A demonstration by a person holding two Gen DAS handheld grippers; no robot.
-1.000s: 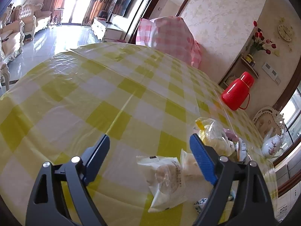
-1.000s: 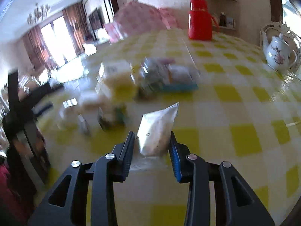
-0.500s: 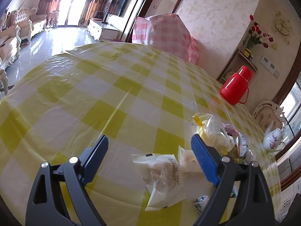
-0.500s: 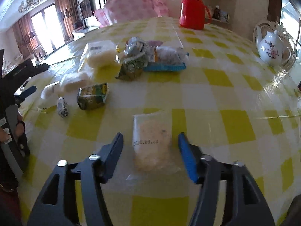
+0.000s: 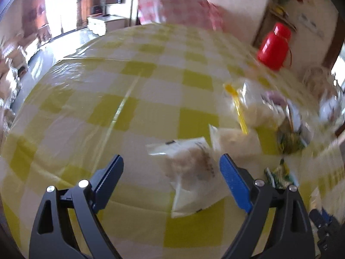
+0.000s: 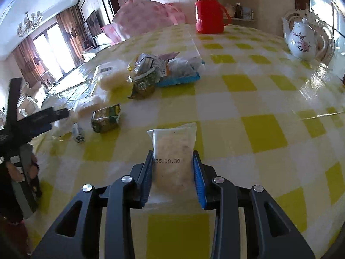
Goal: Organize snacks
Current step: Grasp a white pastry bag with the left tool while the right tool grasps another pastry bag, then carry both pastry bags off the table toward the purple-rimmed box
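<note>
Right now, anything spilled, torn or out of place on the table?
No spill or visible tear. The snacks are just unsorted: a loose heap of packets mid-table, with a green packet and a small wrapped piece strayed beside it. The right tool grips a white dated packet.

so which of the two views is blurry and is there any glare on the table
Left wrist view is motion-smeared: the clear snack packet and the red thermos look soft. Right wrist view is sharp, the date print on the held packet is readable; window glare streaks the tablecloth at right.
</note>
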